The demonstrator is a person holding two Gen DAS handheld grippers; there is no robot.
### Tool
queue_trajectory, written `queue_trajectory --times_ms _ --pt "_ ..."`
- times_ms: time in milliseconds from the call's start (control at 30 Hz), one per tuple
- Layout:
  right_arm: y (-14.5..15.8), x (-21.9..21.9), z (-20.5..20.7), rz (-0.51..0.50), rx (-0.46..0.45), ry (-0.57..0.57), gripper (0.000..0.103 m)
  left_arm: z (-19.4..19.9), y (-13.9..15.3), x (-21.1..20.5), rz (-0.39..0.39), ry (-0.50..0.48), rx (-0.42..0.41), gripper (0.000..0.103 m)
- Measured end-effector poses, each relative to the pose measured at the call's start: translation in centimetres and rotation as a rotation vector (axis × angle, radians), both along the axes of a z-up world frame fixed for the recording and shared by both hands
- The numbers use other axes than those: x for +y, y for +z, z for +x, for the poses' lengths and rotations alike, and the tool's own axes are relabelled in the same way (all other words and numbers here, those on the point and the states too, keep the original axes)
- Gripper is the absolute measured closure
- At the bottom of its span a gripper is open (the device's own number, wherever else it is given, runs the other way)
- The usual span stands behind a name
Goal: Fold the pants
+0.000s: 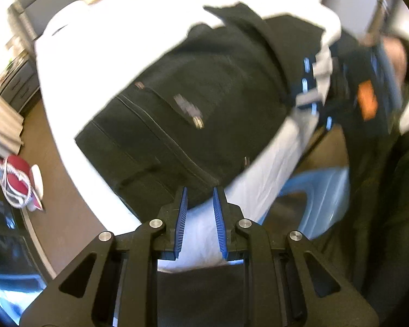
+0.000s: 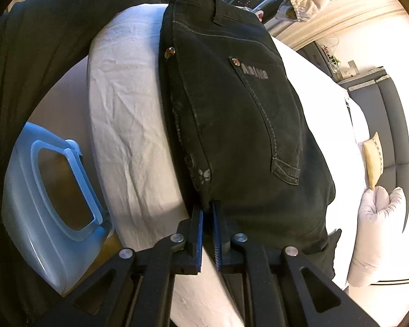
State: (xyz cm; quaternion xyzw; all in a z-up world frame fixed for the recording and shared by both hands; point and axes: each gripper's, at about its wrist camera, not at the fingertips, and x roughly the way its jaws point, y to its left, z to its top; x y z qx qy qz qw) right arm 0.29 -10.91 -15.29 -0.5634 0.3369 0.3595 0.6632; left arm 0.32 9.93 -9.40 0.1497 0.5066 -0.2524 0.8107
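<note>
**Black pants on a white bed, one gripper at each end**

White sheets cover the bed [image 2: 128, 103] that fills both views, with brown floor along its edge. From the left wrist camera, a red and white sneaker [image 1: 19, 181] lies on the floor at the far left. The black pants [image 1: 193, 109] lie folded across the sheet in the middle, a pocket with metal rivets facing up. The left gripper [image 1: 200, 199] sits at their near edge with its blue-padded jaws apart, the pants' edge just at the tips and white sheet showing between the pads. To the right, the right gripper [image 1: 317, 92] appears blurred at the far end of the pants.

From the right wrist camera, a pale blue plastic basket [image 2: 51, 199] stands on the floor at the left, beside the bed. In the middle the pants [image 2: 245, 125] run away from the camera, back pocket up. The right gripper [image 2: 207, 212] has its jaws clamped on a seam of the pants. A white quilted blanket [image 2: 379, 234] lies bunched at the right.
</note>
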Motion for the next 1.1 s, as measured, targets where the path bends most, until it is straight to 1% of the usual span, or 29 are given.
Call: queue_trajectory --times_ms 67,133,233,300,333,367,400,433,467,500,533,600,667,700,767,800,867,900,967,1000,1033,1067,1100 --pt "-0.2 0.1 -0.1 0.004 -0.005 -0.011 0.092 1.0 1.7 -0.5 -0.089 0.033 -0.025 0.084" --pt "-0.2 0.1 -0.2 0.009 -0.008 -0.024 0.092 2.1 2.2 -2.0 -0.136 0.041 -0.049 0.084" --pt "-0.2 0.1 -0.2 0.026 -0.011 -0.052 0.091 4.9 1.1 -5.1 -0.183 0.051 -0.046 0.084" --pt "-0.2 0.0 -0.2 0.045 -0.016 -0.076 0.091 7.2 -1.0 -6.9 -0.216 0.086 0.002 0.084" --pt "-0.2 -0.1 -0.2 0.056 -0.018 -0.088 0.091 8.1 -2.4 -7.5 -0.22 0.106 0.038 0.084" --pt "-0.1 -0.2 -0.2 0.065 -0.019 -0.099 0.09 8.6 -3.8 -7.9 -0.203 0.115 0.069 0.084" --pt "0.0 -0.3 -0.2 0.084 -0.016 -0.121 0.089 9.2 -5.7 -8.8 -0.145 0.118 0.091 0.084" --pt "0.0 -0.4 0.0 0.096 -0.01 -0.136 0.087 9.0 -6.6 -9.1 -0.125 0.11 0.078 0.084" --pt "0.1 -0.6 0.1 0.112 0.002 -0.158 0.086 8.7 -6.7 -9.2 -0.131 0.108 0.054 0.084" --pt "0.3 -1.0 0.2 0.141 0.015 -0.183 0.078 8.4 -6.7 -9.0 -0.142 0.115 0.049 0.084" --pt "0.4 -1.3 0.3 0.162 0.035 -0.199 0.063 8.2 -6.5 -8.7 -0.145 0.123 0.056 0.084" --pt "0.6 -1.9 0.3 0.201 0.073 -0.23 0.047 7.9 -5.9 -8.1 -0.135 0.134 0.068 0.084" --pt "0.8 -2.5 0.0 0.235 0.089 -0.246 0.046 7.9 -4.9 -7.6 -0.147 0.165 0.088 0.084" --pt "1.3 -2.9 -0.1 0.257 0.092 -0.261 0.046 8.1 -3.9 -7.1 -0.166 0.185 0.085 0.084" --pt "2.5 -3.8 0.4 0.322 0.148 -0.315 0.047 8.4 -2.5 -7.0 -0.21 0.204 0.056 0.084" --pt "3.5 -4.7 1.0 0.38 0.187 -0.358 0.048 8.9 -1.8 -7.2 -0.248 0.218 0.046 0.084" --pt "5.2 -6.5 2.5 0.485 0.243 -0.438 0.048 10.1 -1.1 -7.9 -0.288 0.236 0.046 0.084" --pt "6.1 -7.6 3.6 0.54 0.269 -0.491 0.048 10.8 -1.7 -8.8 -0.28 0.245 0.056 0.084" --pt "7.6 -9.9 5.8 0.635 0.302 -0.583 0.048 11.8 -3.8 -10.2 -0.213 0.257 0.112 0.084" --pt "8.3 -11.4 7.3 0.685 0.31 -0.637 0.048 12.0 -5.1 -10.7 -0.182 0.262 0.125 0.084" --pt "9.0 -12.6 8.7 0.725 0.308 -0.684 0.048 11.9 -5.5 -10.7 -0.192 0.268 0.103 0.085" --pt "9.6 -14.3 10.6 0.776 0.291 -0.757 0.048 11.9 -5.6 -10.5 -0.212 0.28 0.097 0.085" --pt "10.0 -15.5 12.0 0.805 0.278 -0.812 0.047 12.0 -5.5 -10.2 -0.237 0.295 0.112 0.085"
